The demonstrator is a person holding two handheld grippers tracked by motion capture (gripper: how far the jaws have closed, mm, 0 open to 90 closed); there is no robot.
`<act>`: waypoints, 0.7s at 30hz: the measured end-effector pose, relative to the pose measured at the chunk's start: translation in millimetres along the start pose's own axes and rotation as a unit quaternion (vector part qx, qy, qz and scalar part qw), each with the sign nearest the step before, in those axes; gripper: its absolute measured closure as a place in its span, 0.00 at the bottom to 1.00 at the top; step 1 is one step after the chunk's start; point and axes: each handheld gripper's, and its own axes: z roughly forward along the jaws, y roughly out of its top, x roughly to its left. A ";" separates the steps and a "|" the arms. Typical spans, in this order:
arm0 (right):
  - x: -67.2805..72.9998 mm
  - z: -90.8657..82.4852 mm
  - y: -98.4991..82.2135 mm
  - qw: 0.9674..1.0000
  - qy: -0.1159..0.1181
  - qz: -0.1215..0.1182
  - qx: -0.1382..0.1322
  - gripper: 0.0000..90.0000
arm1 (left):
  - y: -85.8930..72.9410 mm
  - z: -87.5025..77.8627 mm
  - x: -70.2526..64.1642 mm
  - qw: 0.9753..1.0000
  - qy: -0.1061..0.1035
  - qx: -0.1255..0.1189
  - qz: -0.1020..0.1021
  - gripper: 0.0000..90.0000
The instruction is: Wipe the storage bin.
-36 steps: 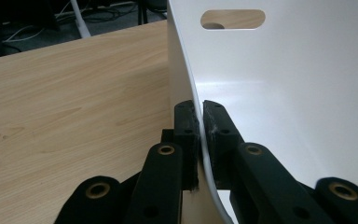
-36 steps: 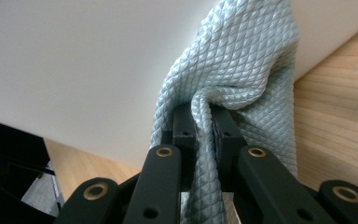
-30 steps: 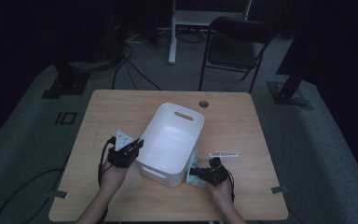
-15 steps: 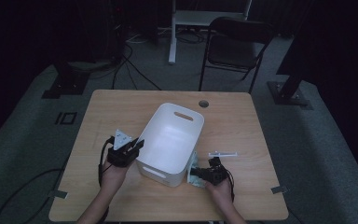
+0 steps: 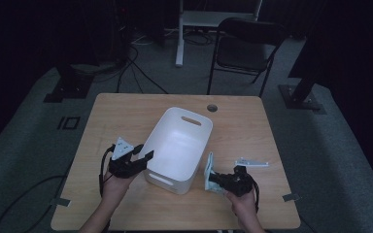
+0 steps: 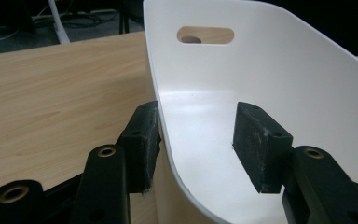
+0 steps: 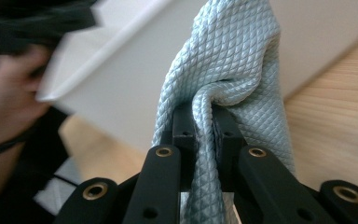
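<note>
My left gripper (image 5: 135, 156) sits at the left wall of the white bin (image 5: 177, 145), which stands in the middle of the wooden table (image 5: 126, 111) with its slotted handle end away from me. In the left gripper view, my jaws have just been opening and now straddle the bin's rim: one pad (image 6: 142, 140) lies against the outside of the wall, the other pad (image 6: 260, 140) stands clear inside the bin, so nothing is pinched. My right gripper (image 5: 218, 178) is at the near right corner of the bin, and its jaws are clamped tight on a pale blue cloth (image 5: 208, 171) with a diamond weave. In the right gripper view the cloth (image 7: 228, 70) bunches up between the pads and rises in a fold in front of the bin's white side, with more of it hanging below the jaws. From above, the cloth stands up on edge just beside the bin's outer wall, off the tabletop. A small pale flat piece (image 5: 251, 162) lies on the table just beyond my right hand.
</note>
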 end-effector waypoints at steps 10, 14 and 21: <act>36.5 0.9 -7.6 0.999 0.044 -0.025 -0.002 0.92 | -6.8 -0.2 -13.3 1.000 -0.010 0.025 0.014 0.57; 33.4 3.9 -9.7 0.999 0.033 -0.021 0.005 0.92 | -7.2 -0.3 -12.2 0.999 -0.012 0.029 0.007 0.60; 23.7 12.7 -13.4 1.000 0.023 -0.008 0.017 0.92 | -6.3 -0.1 -15.0 0.999 -0.004 0.036 0.004 0.62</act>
